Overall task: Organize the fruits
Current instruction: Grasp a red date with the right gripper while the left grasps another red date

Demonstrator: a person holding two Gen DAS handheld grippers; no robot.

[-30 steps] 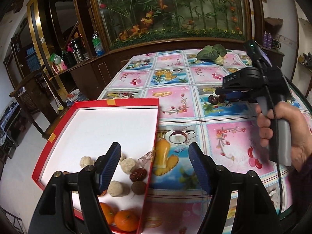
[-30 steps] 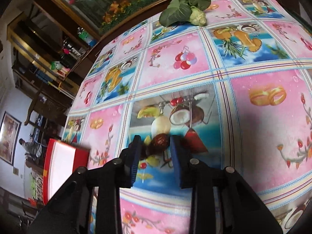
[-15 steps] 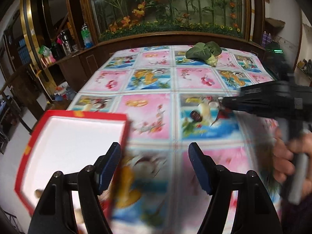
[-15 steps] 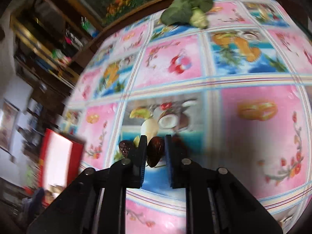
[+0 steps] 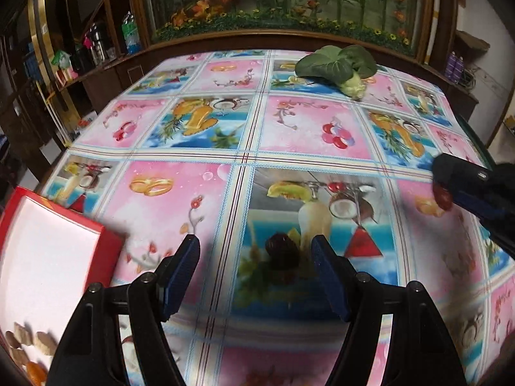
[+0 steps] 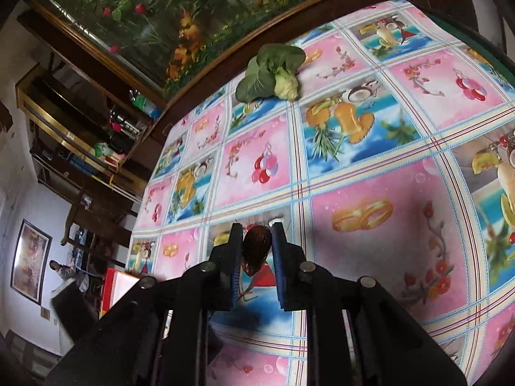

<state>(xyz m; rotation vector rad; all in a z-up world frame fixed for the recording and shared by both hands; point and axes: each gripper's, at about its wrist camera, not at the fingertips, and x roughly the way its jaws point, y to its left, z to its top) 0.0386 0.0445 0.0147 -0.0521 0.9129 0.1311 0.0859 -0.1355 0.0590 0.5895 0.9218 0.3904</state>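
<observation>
My right gripper (image 6: 256,251) is shut on a dark red date (image 6: 255,249) and holds it above the tablecloth; it also shows in the left wrist view (image 5: 445,189) at the right edge with the date (image 5: 442,197) in its tip. My left gripper (image 5: 254,257) is open and empty. A second dark date (image 5: 281,249) lies on the tablecloth between its fingers. The red tray with a white floor (image 5: 48,257) sits at the lower left. It holds pale fruits and oranges (image 5: 29,350) near its front corner.
A leafy green vegetable (image 5: 338,67) lies at the far side of the table, also in the right wrist view (image 6: 273,70). The fruit-print tablecloth (image 5: 180,199) covers the table. Dark wooden cabinets and shelves stand along the left.
My right gripper has lifted the date off the table and swung right. My left gripper has moved right from the tray to straddle the second date.
</observation>
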